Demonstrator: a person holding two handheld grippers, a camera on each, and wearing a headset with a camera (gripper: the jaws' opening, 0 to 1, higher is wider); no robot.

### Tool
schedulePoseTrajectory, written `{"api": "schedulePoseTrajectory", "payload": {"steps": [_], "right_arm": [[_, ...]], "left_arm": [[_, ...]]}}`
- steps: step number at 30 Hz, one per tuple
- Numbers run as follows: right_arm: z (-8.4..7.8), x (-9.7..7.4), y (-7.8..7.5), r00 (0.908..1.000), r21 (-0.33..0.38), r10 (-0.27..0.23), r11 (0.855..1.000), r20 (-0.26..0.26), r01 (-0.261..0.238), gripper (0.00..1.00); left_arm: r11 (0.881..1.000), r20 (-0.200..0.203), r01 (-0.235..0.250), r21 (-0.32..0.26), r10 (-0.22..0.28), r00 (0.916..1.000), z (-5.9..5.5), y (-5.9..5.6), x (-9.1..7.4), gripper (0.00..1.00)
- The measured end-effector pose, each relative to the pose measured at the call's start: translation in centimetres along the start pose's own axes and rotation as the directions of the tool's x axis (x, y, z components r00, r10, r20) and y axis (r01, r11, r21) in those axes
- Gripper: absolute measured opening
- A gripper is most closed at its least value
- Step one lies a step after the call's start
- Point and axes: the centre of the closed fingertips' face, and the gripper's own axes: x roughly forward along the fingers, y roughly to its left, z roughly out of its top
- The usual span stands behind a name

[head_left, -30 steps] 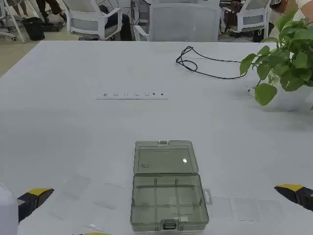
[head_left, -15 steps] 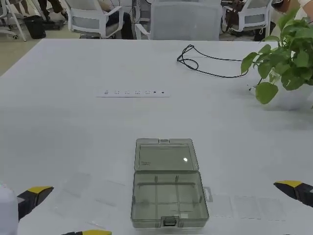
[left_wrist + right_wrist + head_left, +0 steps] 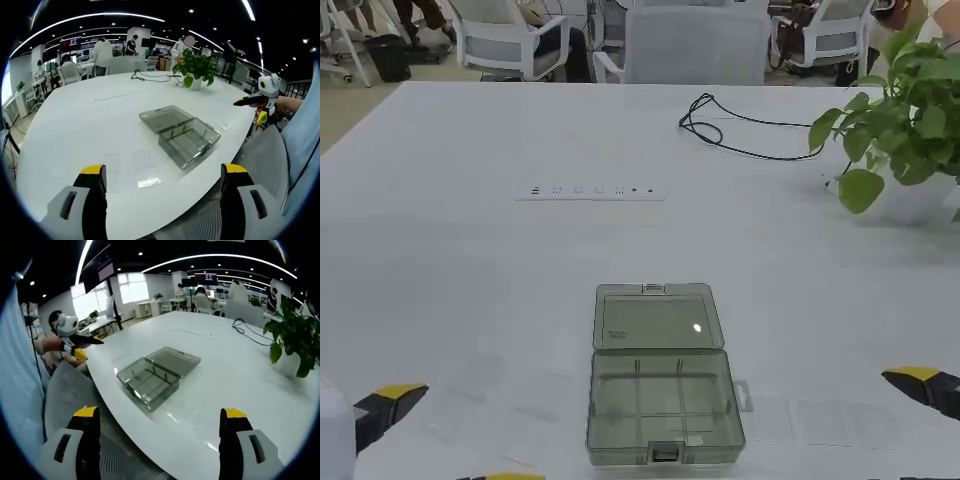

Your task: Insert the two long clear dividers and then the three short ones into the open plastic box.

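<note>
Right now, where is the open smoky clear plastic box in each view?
Head view: open smoky clear plastic box at bottom centre, lid lying back.
Left gripper view: box just right of centre.
Right gripper view: box just left of centre.
Shared landmark: leafy green potted plant, farther along the table.

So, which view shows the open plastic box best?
The head view: the box lies near and centred, seen from above with its lid back. Both gripper views show it whole too, but from the side, slanted and fisheye-curved.
</note>
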Motion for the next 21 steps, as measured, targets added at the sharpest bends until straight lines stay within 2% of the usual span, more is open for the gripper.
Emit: {"api": "schedulePoseTrajectory", "payload": {"steps": [21], "right_arm": [[-0.1,0.3,0.3,1.0,0.005,0.009,1.0,-0.002,-0.009,1.0]], "left_arm": [[1.0,-0.048,0.013,0.001,-0.013,0.9988,-1.2,0.0,0.7,0.97]]}}
